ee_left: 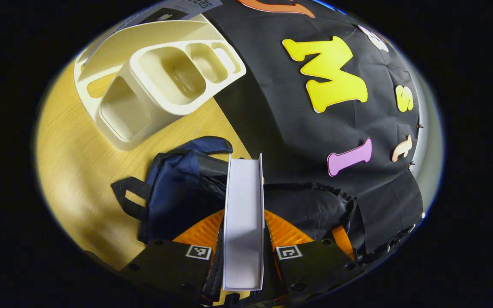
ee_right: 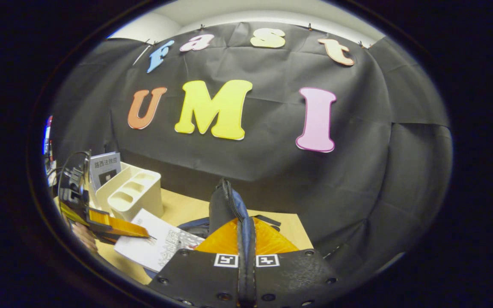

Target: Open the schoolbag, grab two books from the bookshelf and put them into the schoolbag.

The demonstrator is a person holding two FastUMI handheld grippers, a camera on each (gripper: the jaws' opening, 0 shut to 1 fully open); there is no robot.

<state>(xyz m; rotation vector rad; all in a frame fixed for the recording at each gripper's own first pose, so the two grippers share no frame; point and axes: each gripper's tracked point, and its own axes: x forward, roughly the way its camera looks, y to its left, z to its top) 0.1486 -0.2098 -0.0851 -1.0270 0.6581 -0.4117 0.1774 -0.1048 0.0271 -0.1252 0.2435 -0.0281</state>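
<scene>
My left gripper (ee_left: 243, 233) is shut on a white book (ee_left: 243, 205), which I see edge-on, standing out ahead between the fingers. Below it lies the dark blue schoolbag (ee_left: 173, 188) on the wooden table (ee_left: 71, 171). In the right gripper view, my right gripper (ee_right: 246, 241) is shut on the schoolbag's zippered edge (ee_right: 229, 205) and holds it upright. To its left, the left gripper (ee_right: 118, 229) carries the white book (ee_right: 156, 246) low over the bag. The cream bookshelf (ee_left: 161, 81) (ee_right: 131, 192) stands behind, with another book (ee_right: 105, 169) upright at its back.
The black cloth wall (ee_right: 357, 171) runs close behind the table's far edge. A bag strap (ee_left: 129, 196) lies on the wood beside the bag. A hand (ee_right: 84, 237) holds the left gripper at the table's left side.
</scene>
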